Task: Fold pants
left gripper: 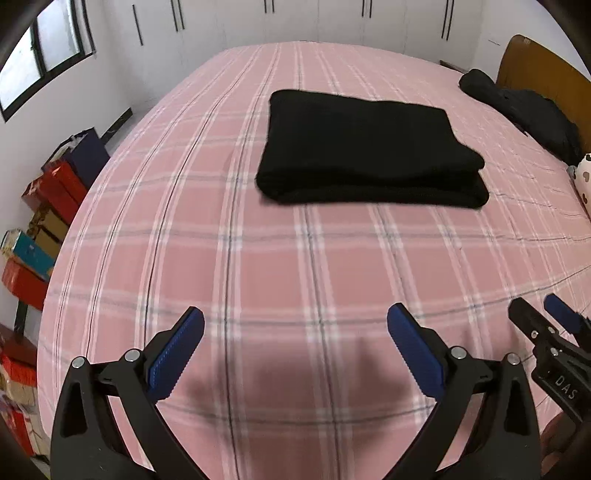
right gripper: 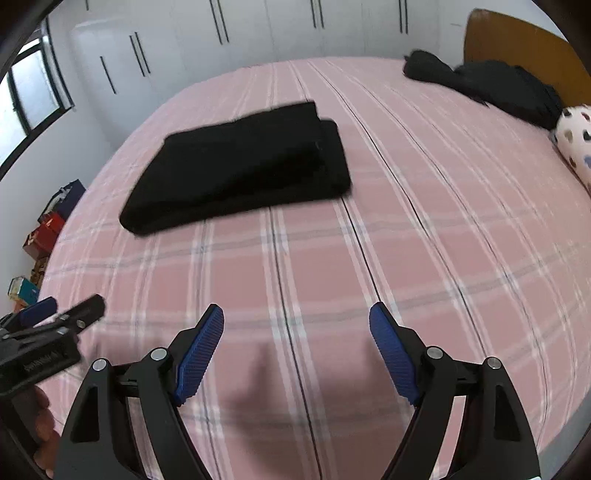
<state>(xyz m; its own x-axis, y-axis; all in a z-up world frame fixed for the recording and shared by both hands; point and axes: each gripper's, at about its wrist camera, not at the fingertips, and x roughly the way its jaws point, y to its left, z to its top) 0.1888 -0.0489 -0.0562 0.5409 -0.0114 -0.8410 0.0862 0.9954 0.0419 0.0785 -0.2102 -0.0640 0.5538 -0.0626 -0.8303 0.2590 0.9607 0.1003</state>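
Black pants (left gripper: 369, 147) lie folded into a thick rectangle on the pink plaid bed sheet (left gripper: 258, 258), toward the far middle of the bed. In the right wrist view the folded pants (right gripper: 240, 166) sit to the upper left. My left gripper (left gripper: 295, 310) hangs open over bare sheet, well short of the pants, with nothing between its blue pads. My right gripper (right gripper: 296, 308) is open too, over bare sheet (right gripper: 406, 240), and holds nothing. Each gripper shows at the edge of the other's view: the right gripper (left gripper: 535, 302) and the left gripper (right gripper: 74, 301), with a hand below it.
A heap of dark clothing (left gripper: 524, 114) lies by the wooden headboard (left gripper: 535, 62) at the far right. Beside it is a white pillow with hearts (right gripper: 576, 136). Stacked coloured boxes (left gripper: 48, 206) line the floor left of the bed. White wardrobe doors (left gripper: 295, 18) stand behind.
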